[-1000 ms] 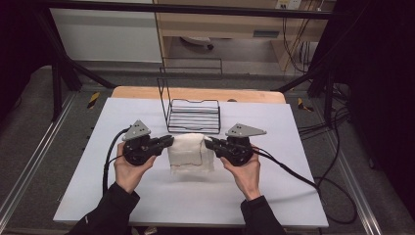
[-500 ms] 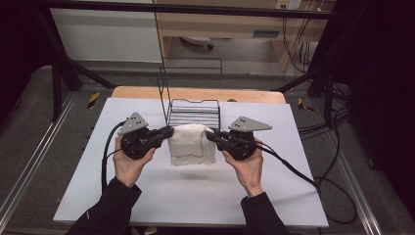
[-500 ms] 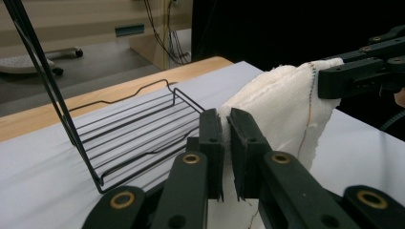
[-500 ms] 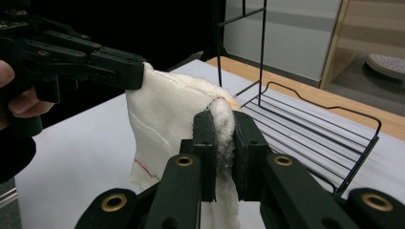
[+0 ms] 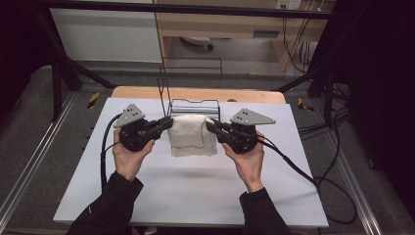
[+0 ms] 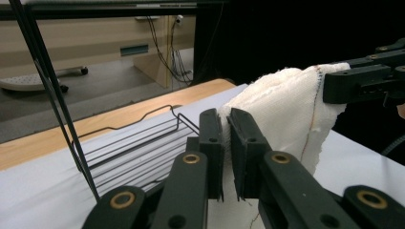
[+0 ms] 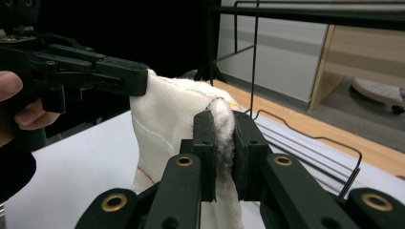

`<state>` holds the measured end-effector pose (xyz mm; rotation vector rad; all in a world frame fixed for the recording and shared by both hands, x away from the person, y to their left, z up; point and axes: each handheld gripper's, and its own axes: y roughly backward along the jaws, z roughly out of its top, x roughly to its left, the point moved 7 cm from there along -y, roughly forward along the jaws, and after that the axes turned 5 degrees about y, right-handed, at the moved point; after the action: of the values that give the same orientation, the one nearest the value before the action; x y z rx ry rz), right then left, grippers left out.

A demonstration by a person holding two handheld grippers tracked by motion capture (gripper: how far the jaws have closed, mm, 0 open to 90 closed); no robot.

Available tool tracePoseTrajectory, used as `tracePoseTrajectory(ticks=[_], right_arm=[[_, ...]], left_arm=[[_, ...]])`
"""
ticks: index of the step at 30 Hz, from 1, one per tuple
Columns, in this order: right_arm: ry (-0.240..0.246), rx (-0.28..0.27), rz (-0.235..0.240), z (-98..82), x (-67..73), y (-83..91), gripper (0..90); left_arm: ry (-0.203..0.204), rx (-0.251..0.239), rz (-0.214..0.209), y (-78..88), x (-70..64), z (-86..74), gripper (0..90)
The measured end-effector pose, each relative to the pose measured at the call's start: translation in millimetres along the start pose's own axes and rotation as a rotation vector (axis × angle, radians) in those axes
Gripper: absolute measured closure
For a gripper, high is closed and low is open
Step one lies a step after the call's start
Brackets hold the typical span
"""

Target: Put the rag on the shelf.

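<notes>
1. Looking down from the high view, a white cloth (image 5: 192,136) is seen stretched between the left gripper (image 5: 168,122) and the right gripper (image 5: 211,126), each clamped on an upper corner. The cloth is held just in front of a black wire rack (image 5: 195,105) that stands at the far side of the white table (image 5: 195,196). The two top corners are likely taken so that the cloth hangs flat and open, which would suit draping it over the rack. Its lower edge appears to be near or on the table surface; which of the two cannot be told.

2. Seen in the left gripper view, the gripper's own jaws are closed on the cloth (image 6: 291,109), a thin fold of fabric being pinched between the pads. The top edge is drawn taut across to the right gripper (image 6: 334,86), so sagging is prevented. The wire rack (image 6: 138,143) lies low beside the cloth, with a thin upright wire frame (image 6: 52,95) rising at its near end.

3. Seen in the right gripper view, a thicker, fluffy bunch of the cloth (image 7: 176,119) is gripped between this gripper's closed jaws. The left gripper (image 7: 141,81) is seen holding the opposite corner, with the fingers (image 7: 28,114) of the person's hand wrapped on its body. The rack (image 7: 310,138) lies just beyond, so a short forward carry would probably be enough.
</notes>
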<state>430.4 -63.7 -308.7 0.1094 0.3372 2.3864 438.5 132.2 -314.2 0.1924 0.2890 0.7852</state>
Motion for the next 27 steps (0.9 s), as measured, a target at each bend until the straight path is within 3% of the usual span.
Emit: tracePoseTrajectory(ticks=[27], right_arm=[[0.022,-0.117,-0.051,41.2,-12.8,0.4,81.7]], left_arm=[[-0.004,-0.122,0.021,-1.9,2.2,47.1,83.9]])
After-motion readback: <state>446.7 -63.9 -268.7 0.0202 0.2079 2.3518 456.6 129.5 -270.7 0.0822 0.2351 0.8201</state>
